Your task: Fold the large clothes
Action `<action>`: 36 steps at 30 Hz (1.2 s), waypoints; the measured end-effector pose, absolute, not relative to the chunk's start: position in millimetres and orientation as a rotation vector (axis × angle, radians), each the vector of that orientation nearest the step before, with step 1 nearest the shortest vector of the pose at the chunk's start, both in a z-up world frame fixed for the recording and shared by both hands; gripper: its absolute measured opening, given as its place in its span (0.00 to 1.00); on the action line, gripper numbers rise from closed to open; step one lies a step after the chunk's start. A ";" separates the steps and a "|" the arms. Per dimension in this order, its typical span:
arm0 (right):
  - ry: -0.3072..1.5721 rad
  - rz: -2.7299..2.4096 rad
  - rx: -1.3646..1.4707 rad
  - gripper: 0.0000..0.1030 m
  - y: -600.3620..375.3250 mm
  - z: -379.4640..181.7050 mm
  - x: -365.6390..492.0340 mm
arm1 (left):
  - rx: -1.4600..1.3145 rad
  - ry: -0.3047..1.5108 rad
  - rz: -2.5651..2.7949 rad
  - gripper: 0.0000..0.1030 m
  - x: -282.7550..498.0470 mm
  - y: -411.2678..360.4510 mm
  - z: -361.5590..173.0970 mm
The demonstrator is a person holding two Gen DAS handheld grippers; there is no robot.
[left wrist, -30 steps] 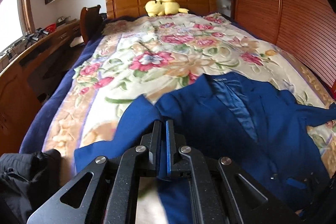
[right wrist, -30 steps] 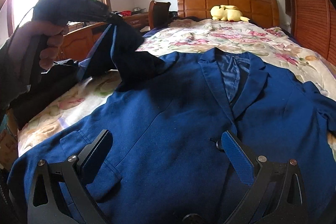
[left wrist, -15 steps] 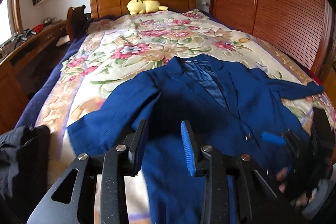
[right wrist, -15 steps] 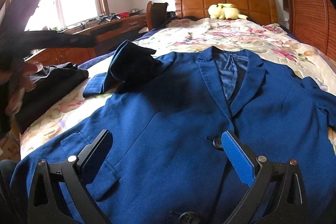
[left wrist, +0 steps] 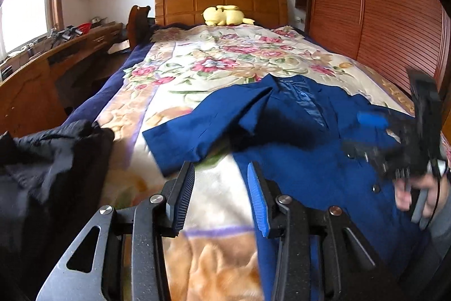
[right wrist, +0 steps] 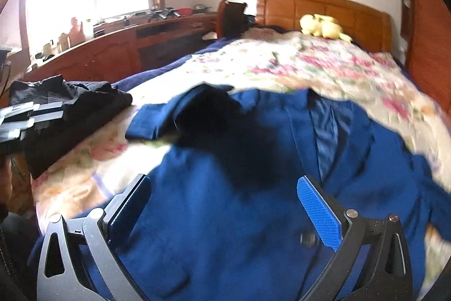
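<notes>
Blue jacket (left wrist: 304, 148) spread front-up across the near end of the flowered blanket (left wrist: 225, 64), collar toward the headboard (left wrist: 220, 2), lapels parted over a shiny lining. One sleeve (left wrist: 203, 126) folded in across the chest on the window side, cuff end lying out on the blanket. Same jacket (right wrist: 225, 216) filling the lower half of the right wrist view, a button near the blue pad, everything there smeared by motion blur.

Left gripper (left wrist: 221, 196) low over the blanket beside the jacket's edge, jaws opening, nothing between them (only blanket showing in the gap). Right gripper (right wrist: 222, 213) spread wide above the jacket front, released, no cloth pinched between the pads. Right gripper again at the far right of the left wrist view (left wrist: 394, 143), blurred, with a hand (left wrist: 417, 193) around its handle.

Black garment (left wrist: 48, 165) heaped at the blanket's window-side corner, apart from the jacket. Yellow plush toy (left wrist: 225, 15) against the headboard. Wooden desk (right wrist: 121, 47) under the window, cluttered; slatted wardrobe doors (left wrist: 380, 19) along the other side of the bed.
</notes>
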State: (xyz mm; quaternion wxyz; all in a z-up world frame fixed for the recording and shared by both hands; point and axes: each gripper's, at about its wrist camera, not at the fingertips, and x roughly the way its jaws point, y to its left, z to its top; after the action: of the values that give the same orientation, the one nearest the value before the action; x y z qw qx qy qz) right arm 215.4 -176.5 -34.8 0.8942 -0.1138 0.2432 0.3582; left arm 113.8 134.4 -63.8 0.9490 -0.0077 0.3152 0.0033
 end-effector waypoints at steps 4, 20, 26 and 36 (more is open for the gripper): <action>0.493 0.763 -0.302 0.98 -141.2 -18.5 230.1 | -0.041 0.636 0.007 0.39 100.4 145.0 -70.3; 0.766 0.801 -0.269 0.26 -39.6 -26.1 339.6 | -0.094 0.639 0.019 0.39 87.3 156.0 -88.5; 0.748 0.770 -0.294 0.07 -58.7 -26.3 354.1 | -0.083 0.652 0.025 0.39 90.9 155.0 -91.1; 0.803 0.523 -0.320 0.07 -111.4 -67.0 383.6 | -0.078 0.638 0.006 0.39 90.7 148.2 -87.3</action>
State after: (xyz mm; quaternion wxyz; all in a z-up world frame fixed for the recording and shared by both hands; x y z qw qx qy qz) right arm 383.6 -111.4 -67.0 0.8752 -0.1534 0.3846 0.2504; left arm 90.7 148.2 -87.3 0.9488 -0.0386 0.3134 0.0029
